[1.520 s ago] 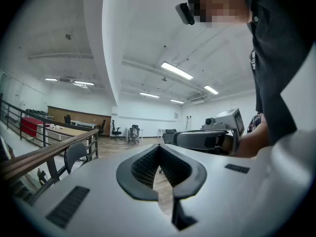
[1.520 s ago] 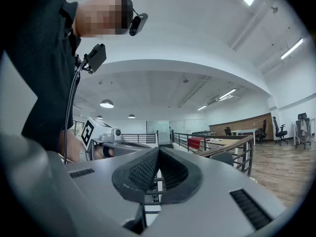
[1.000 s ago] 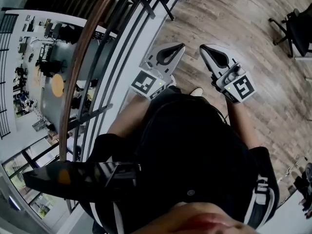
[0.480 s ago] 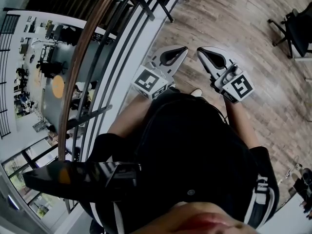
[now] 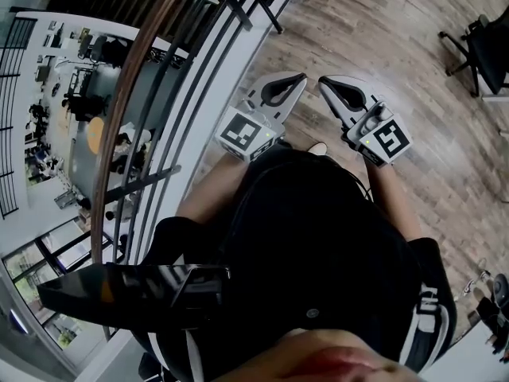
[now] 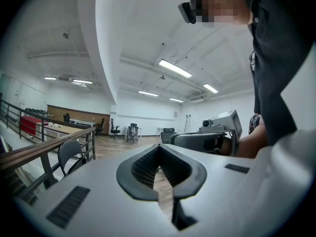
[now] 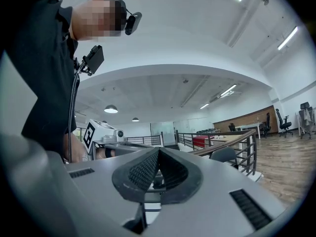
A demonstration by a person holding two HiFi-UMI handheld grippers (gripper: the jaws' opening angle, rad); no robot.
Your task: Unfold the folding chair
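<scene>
Left gripper (image 5: pixel 301 78) and right gripper (image 5: pixel 323 81): two in all, each with its jaws pressed together and nothing between them. I hold both level in front of my torso, side by side, near each other but apart, with the tips leaning toward one another. Two marker cubes (image 5: pixel 246 131), one per gripper.

Landmark is the railing (image 6: pixel 49 144). My left gripper is just beside it. My right gripper is on the far side of the left one from it.

One folding chair (image 6: pixel 69 150) stands just beside the railing on the wood floor (image 5: pixel 413 78), ahead of both grippers and well apart from them. It has a dark rounded back; I cannot tell whether it is folded or open.

One black office chair (image 5: pixel 481 42) sits well away from the railing, out past my right gripper. More office chairs show far beyond the railing's end, too small to count.
</scene>
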